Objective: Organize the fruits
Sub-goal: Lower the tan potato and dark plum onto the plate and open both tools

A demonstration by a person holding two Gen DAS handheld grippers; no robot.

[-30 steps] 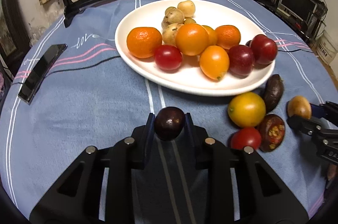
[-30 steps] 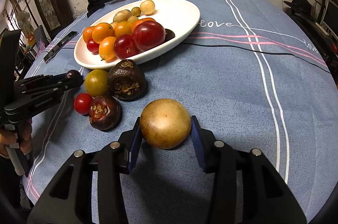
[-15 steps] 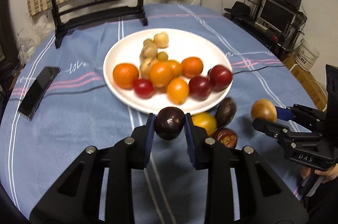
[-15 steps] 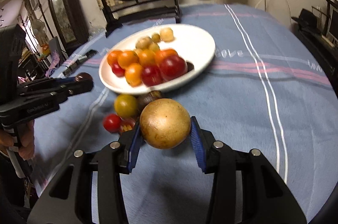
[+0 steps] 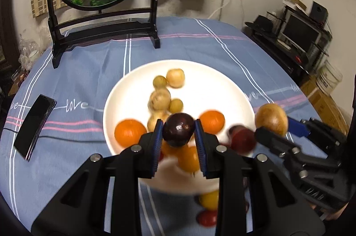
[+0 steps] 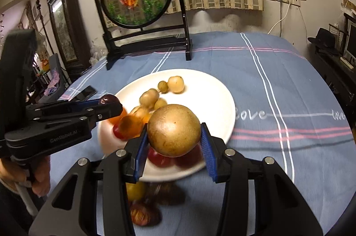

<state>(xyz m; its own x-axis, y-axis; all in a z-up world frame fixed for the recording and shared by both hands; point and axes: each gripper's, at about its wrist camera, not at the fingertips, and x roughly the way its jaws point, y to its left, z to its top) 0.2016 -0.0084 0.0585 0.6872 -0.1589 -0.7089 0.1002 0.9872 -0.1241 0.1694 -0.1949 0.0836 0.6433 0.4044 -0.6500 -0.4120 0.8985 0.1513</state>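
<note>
On the left claw [image 6: 109,102], white lettering, partly legible, reads "GenRobot.AI".

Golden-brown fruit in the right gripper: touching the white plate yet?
Apart. In the left wrist view, the golden-brown fruit hangs between the right gripper fingers beyond the white plate rim, tablecloth behind it.

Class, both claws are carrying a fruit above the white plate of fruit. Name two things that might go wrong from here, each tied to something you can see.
1. The left claw and right claw hang close together over the plate; they may bump, and the dark plum or tan fruit could slip out.
2. The near half of the plate is crowded with oranges and red fruit; a fruit dropped there might roll off onto the cloth.
</note>
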